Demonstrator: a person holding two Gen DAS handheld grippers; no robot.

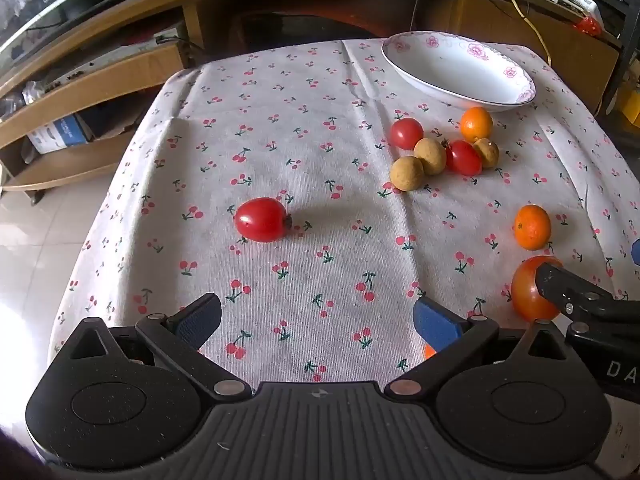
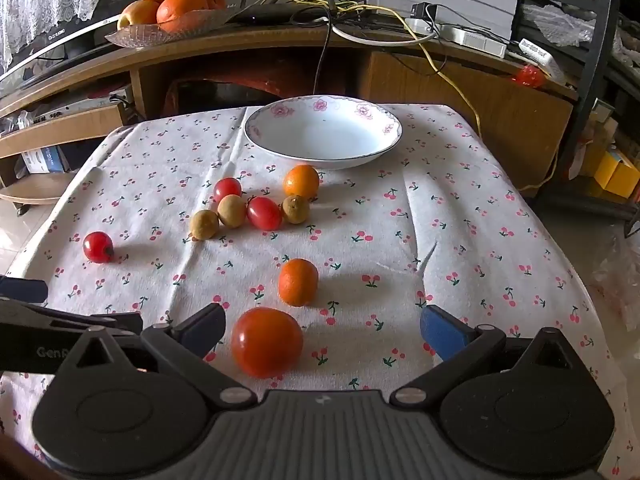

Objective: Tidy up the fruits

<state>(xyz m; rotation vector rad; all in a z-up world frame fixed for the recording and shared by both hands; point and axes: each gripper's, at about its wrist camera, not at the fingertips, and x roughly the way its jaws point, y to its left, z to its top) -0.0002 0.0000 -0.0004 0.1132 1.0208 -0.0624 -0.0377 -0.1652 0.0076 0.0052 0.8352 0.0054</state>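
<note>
While both jaws gape empty, four tomatoes (image 2: 267, 342), three longans (image 2: 231, 211), two oranges (image 2: 298, 282) lie.

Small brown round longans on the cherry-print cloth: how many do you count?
3, all in the cluster before the white floral bowl: one at the cluster's left end, one beside it under a small red tomato, one at the right end. None looks hidden.
</note>
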